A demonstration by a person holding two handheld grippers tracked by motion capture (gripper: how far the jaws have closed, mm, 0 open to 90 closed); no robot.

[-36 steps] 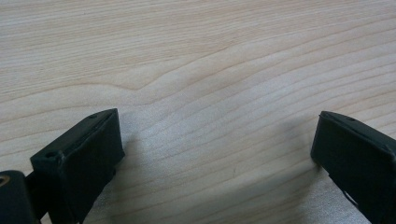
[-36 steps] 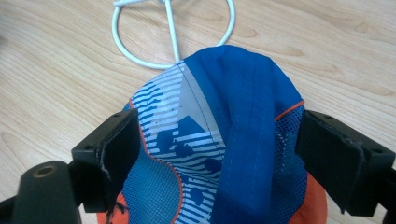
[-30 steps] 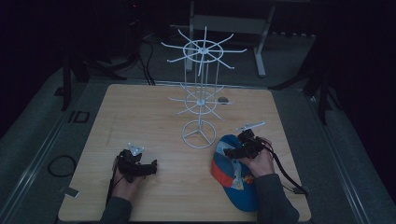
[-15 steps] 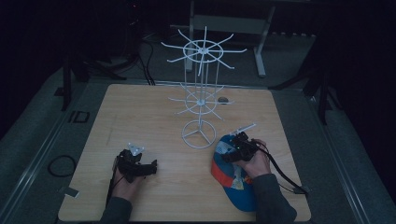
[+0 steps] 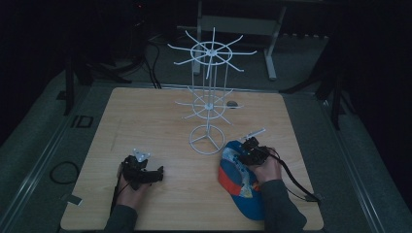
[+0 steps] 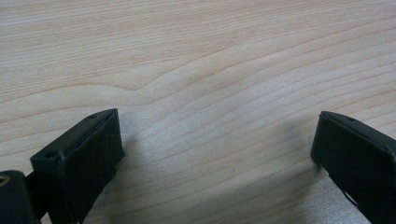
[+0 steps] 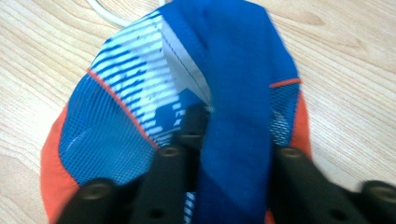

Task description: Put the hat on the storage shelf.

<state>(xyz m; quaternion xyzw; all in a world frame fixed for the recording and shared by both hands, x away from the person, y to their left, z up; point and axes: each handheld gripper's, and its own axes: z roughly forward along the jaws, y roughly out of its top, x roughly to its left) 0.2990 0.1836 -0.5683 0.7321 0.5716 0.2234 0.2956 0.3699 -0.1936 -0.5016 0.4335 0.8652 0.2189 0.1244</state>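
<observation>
Cap (image 5: 240,182), blue/orange with a white striped panel, lay on the wooden table (image 5: 160,116) at about 4 o'clock from table centre, its crown end just beside the base ring of the white wire rack (image 5: 208,111), at the ring's 4 o'clock. No container was on the table; the rack's hooks were bare. Right gripper (image 5: 248,154) sat on the cap's crown; its jaws had just been closing and were pinched on a raised fold of blue cap fabric (image 7: 233,140). Left gripper (image 5: 153,175) rested low over the table at 7 o'clock, jaws spread wide, nothing between them but bare wood (image 6: 210,154). Left gripper and cap were well apart.
</observation>
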